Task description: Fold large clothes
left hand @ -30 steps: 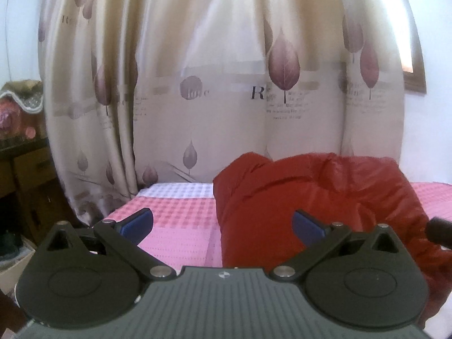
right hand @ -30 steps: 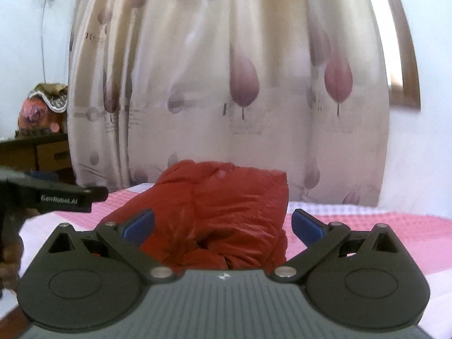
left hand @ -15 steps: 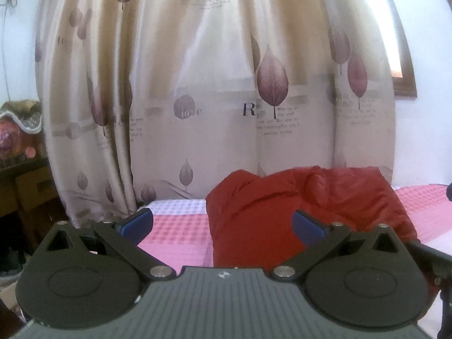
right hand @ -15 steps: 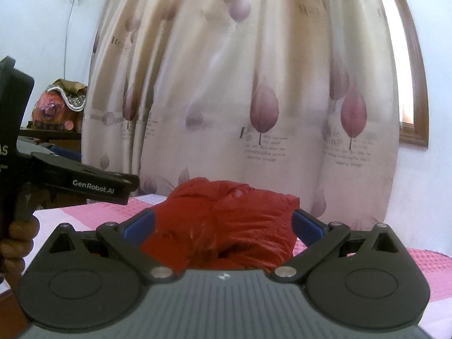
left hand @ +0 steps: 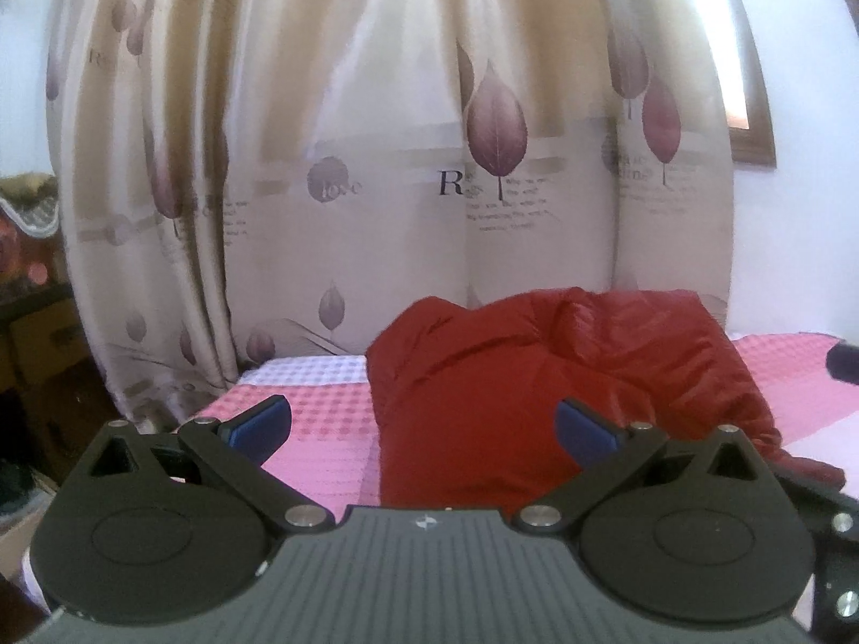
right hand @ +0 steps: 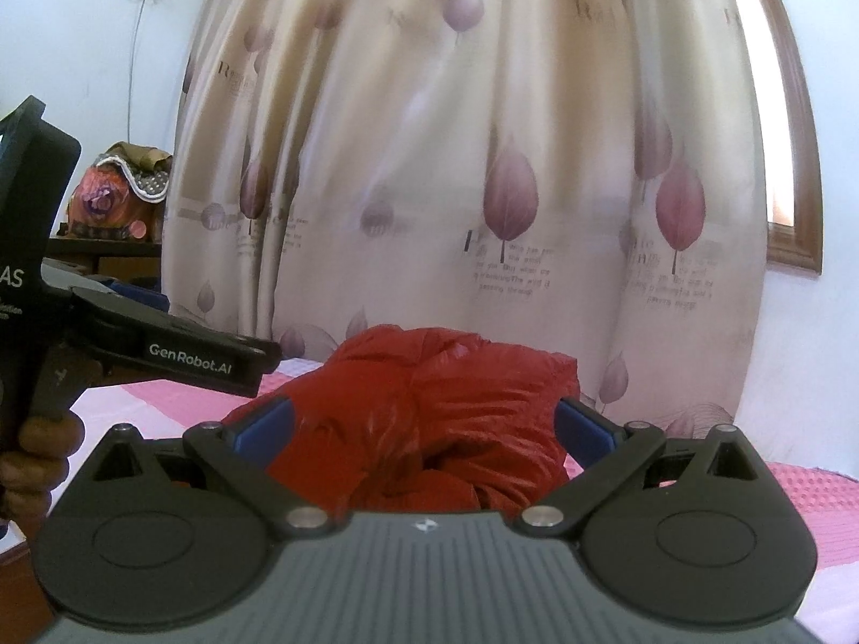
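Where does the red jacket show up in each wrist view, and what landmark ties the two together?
Left wrist: red jacket lies right of centre on the pink bedspread, beyond the open left gripper.
Right wrist: centred, between the open right gripper fingers.
Shared landmark: leaf-print curtain behind.

My own left gripper [left hand: 424,429] hides the near edge of the red jacket [left hand: 542,392], and my right gripper [right hand: 424,429] hides its near part too. The curtain's [right hand: 483,161] print is too blurred to read in the right wrist view. The bundle on the cabinet [left hand: 27,204] is cut off by the left wrist view's edge. My left hand [right hand: 37,456] runs off the frame.
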Available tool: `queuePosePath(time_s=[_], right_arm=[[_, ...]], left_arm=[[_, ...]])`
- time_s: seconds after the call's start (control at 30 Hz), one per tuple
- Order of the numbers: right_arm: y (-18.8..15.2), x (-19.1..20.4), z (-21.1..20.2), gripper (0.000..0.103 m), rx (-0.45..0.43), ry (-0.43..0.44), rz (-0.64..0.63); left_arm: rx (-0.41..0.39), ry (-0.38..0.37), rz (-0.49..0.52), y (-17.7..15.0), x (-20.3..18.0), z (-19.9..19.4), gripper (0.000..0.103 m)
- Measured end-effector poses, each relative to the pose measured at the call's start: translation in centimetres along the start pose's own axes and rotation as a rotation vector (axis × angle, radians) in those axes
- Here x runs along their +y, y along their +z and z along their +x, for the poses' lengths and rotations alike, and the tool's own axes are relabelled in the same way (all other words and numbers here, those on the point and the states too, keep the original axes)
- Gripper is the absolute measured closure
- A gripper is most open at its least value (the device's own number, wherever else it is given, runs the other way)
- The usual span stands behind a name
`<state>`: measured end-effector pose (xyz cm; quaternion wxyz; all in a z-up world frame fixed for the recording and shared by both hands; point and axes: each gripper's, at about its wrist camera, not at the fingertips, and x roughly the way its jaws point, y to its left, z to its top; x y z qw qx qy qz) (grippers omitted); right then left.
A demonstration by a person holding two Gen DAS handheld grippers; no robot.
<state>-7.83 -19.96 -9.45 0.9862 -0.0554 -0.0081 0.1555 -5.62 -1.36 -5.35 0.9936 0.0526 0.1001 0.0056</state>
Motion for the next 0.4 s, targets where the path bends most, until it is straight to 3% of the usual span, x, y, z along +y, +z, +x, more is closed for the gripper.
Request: queuePosePath(time_s=[0.4], right_arm=[[-0.11, -0.18, -0.50, 0.000, -0.014, -0.017, 0.029]], left_arm=[[0.005, -0.005, -0.020, -0.09, -0.28, -0.11, 0.000]])
